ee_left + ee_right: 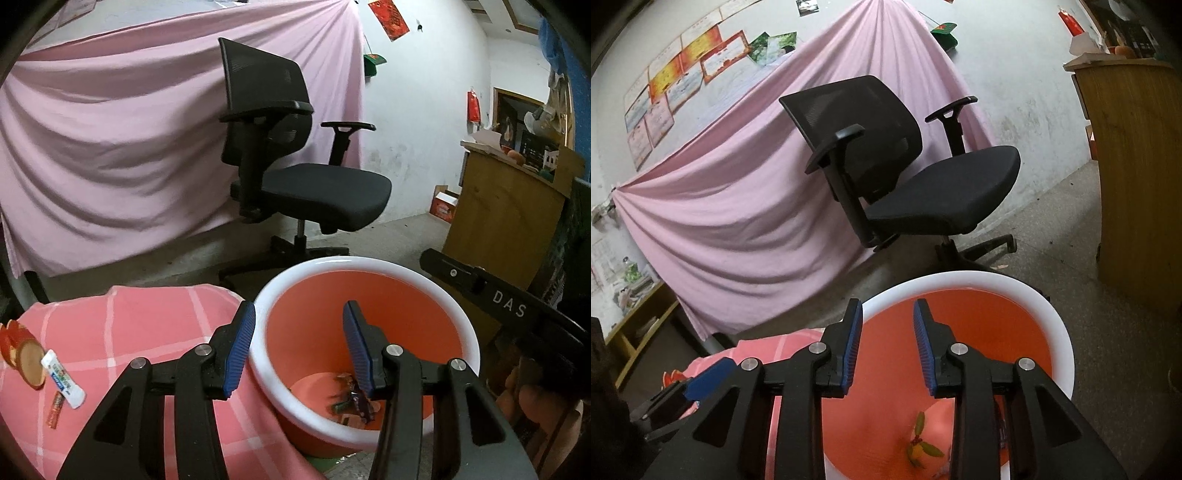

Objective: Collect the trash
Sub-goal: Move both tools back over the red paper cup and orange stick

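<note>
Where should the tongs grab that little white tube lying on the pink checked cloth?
Probably across the middle of the white tube, coming down from above. It lies flat and slanted on the pink cloth, so turn the tongs crosswise to its length and pinch its narrow width. The round red pieces sit close to its upper end, so avoid that end.

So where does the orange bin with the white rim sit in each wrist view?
Left wrist: bin lower centre-right, beside the pink checked cloth.
Right wrist: bin bottom centre, straight below the camera.
Shared landmark: black office chair on the floor behind the bin.
</note>
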Motion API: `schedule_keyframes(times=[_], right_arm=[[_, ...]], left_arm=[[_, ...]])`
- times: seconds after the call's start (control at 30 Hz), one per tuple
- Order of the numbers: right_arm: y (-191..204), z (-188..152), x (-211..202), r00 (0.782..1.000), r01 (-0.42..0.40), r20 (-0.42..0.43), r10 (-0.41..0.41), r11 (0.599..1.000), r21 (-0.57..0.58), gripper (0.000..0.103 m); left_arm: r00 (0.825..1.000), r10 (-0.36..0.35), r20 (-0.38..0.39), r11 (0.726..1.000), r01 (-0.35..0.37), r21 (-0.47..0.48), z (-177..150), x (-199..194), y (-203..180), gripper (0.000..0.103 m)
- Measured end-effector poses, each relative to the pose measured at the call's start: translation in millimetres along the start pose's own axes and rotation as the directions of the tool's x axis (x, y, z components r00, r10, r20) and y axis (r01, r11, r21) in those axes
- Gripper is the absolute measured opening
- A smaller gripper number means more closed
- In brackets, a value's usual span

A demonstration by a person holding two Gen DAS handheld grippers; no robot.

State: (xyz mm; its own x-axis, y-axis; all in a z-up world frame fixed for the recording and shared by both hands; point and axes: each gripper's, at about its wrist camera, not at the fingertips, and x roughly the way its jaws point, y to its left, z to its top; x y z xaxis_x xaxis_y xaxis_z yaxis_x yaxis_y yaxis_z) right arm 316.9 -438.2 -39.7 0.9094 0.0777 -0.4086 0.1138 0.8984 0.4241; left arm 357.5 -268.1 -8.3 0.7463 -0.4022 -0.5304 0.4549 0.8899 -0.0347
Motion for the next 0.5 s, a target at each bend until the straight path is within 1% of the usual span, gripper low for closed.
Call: schedule_keyframes(times=[0.3,0.43,0.5], right_arm=[[19.3,0.8,-1.1,1.0,-0.023,0.02,0.024,0.999,-0.039,0.027],[37.8,1.3,-3.6,0.998,-0.05,0.046,0.053,0.997,-0.056,0.027],[49.9,1.3,-4.9,0.996,-0.064,0.063,0.068,0.996,-0.069,0.03]], left_arm=[[0.997,0.061,0.045,0.997,-0.059,-0.043,4.2,-24.9,28.3,0.043],[0.991,0.105,0.078,0.992,-0.099,-0.076,6.4,-43.0,46.1,0.043],[0.987,0.132,0.095,0.988,-0.122,-0.099,6.8,-55.5,58.7,0.044]])
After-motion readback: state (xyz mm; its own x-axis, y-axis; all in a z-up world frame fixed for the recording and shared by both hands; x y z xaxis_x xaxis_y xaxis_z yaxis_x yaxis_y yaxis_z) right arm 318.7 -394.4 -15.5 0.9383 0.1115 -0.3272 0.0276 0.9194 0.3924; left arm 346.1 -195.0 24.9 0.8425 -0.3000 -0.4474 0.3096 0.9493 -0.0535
